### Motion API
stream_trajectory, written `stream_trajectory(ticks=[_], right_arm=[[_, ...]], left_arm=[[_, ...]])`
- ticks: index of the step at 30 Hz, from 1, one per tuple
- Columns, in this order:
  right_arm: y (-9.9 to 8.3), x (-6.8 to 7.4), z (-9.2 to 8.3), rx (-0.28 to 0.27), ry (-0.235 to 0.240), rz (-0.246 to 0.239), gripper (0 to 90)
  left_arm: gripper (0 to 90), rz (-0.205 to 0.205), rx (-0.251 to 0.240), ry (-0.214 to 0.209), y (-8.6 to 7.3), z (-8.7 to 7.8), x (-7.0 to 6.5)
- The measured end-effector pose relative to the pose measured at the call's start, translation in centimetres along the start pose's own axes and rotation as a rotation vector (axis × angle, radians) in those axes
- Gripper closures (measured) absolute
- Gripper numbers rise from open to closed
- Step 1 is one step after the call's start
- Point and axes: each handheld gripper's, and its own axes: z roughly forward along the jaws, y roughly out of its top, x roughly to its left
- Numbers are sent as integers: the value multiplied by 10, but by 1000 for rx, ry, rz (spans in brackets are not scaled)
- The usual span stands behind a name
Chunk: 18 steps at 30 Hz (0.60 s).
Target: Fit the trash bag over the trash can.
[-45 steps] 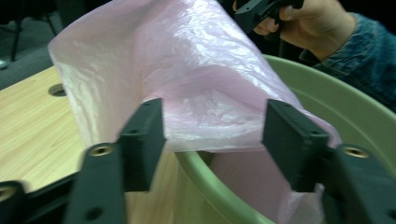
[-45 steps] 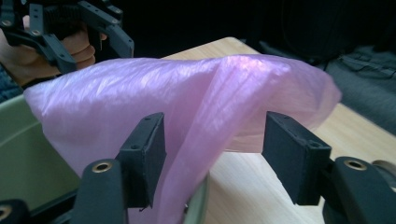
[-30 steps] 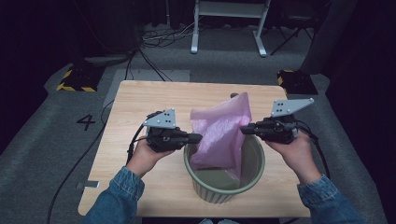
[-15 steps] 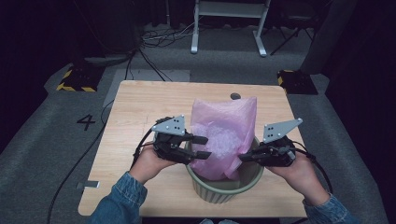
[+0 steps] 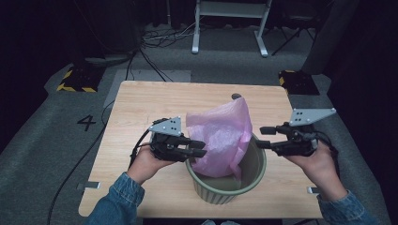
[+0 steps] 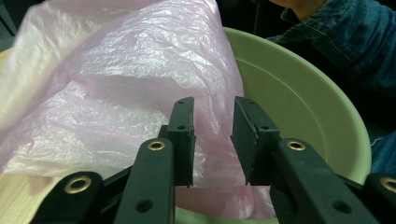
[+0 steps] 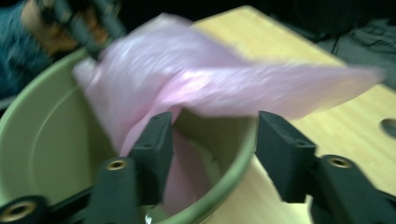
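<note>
A crumpled pink plastic bag point(image 5: 220, 136) stands partly inside a round green bin point(image 5: 225, 190) near the table's front edge. My left gripper point(image 5: 199, 147) is at the bag's left side by the bin's rim. Its jaws have just been closing but still stand apart, and in the left gripper view point(image 6: 213, 105) the bag point(image 6: 116, 79) shows in the gap with no pad pressing on it. My right gripper point(image 5: 262, 137) hangs just right of the bin, clear of the bag. Its jaws have just been opening and in the right gripper view point(image 7: 215, 121) they straddle the bin's rim point(image 7: 233, 158).
The wooden table point(image 5: 141, 103) has a small dark hole point(image 5: 236, 96) behind the bag. On the grey floor are cables, yellow-and-black blocks point(image 5: 77, 77) and a white frame point(image 5: 230, 28) at the back.
Both grippers came down and toward the front with the bag. The right one let go and drew off to the right. The left jaws opened. The bag now sits lower in the bin.
</note>
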Motion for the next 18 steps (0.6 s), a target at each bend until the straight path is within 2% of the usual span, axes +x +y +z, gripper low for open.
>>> stream_trajectory(ticks=[2,4,6,8,9,12,13,15,18], right_arm=[[4,-9,0,-34,-9,18,393],[9,-13,4,-44,0,20,362],[13,-14,12,-61,24,18,336],[17,-8,22,-63,69,-10,353],[18,-5,28,-49,82,-22,391],[17,0,49,40,164,-18,600],[17,1,54,67,175,-16,649],[16,7,65,155,183,-18,720],[14,16,71,233,186,-54,772]], left_arm=[[682,0,-7,3,1,-1,1],[683,-3,-8,0,2,-1,1],[684,2,2,-7,3,0,2],[686,2,16,-15,2,3,1],[686,4,23,-19,2,4,1],[685,7,31,-26,0,7,-1],[684,12,25,-26,0,6,-2],[680,14,5,-21,0,4,-4],[633,14,-26,18,1,-1,-3]])
